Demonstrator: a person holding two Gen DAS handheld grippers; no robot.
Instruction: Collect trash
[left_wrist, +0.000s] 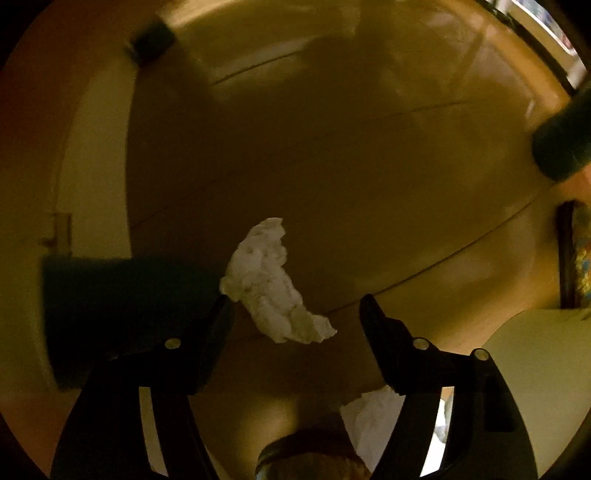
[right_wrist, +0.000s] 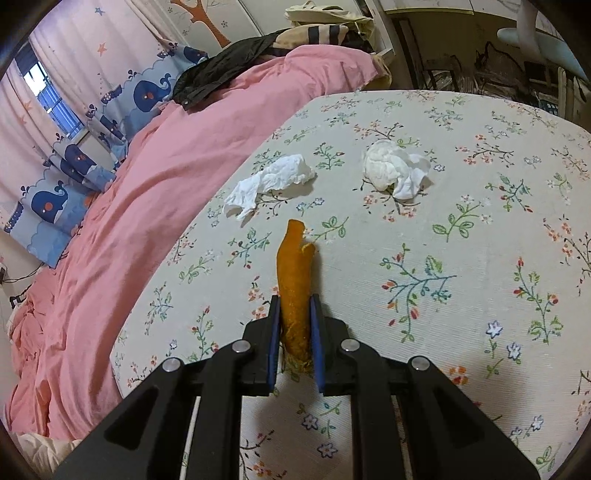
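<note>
My right jaws (right_wrist: 293, 310) clench the long orange peel strip (right_wrist: 293, 273), mid-frame over the floral bed sheet (right_wrist: 461, 258); it could slip. My left jaws (left_wrist: 297, 310) gape, the crumpled white tissue (left_wrist: 271, 284) between them, unheld.

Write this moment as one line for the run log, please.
left gripper: jaws open over floor, crumpled tissue between, not gripped | right gripper: shut on orange peel | two tissues on bed sheet
</note>
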